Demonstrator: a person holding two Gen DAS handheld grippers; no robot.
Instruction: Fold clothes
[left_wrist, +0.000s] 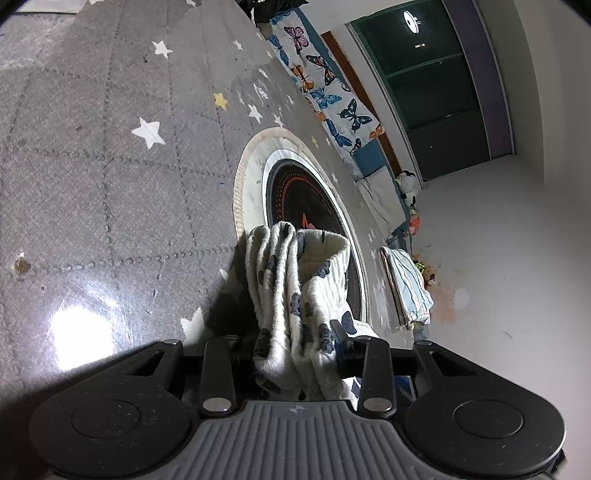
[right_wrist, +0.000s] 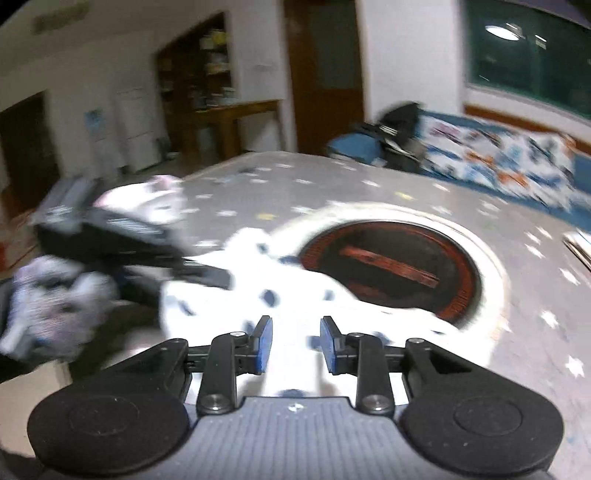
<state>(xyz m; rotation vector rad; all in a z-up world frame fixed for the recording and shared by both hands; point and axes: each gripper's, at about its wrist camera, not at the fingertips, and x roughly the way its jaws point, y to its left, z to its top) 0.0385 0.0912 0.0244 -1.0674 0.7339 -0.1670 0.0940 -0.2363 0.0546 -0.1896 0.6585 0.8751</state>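
A white ribbed garment with dark blue spots (left_wrist: 295, 295) is bunched between the fingers of my left gripper (left_wrist: 295, 343), which is shut on it and holds it above the grey star-patterned table (left_wrist: 110, 184). In the right wrist view the same white spotted garment (right_wrist: 295, 295) lies spread on the table by the round burner, and the left gripper (right_wrist: 207, 275) reaches in from the left, gripping its edge. My right gripper (right_wrist: 295, 343) is open just above the cloth, with only cloth showing behind the gap. This view is blurred by motion.
A round black and red burner with a pale rim (left_wrist: 306, 206) (right_wrist: 391, 269) is set in the table. A folded striped cloth (left_wrist: 410, 284) lies near the table's edge. A butterfly-print cover (left_wrist: 325, 85) drapes a blue sofa. A gloved hand (right_wrist: 51, 295) holds the left tool.
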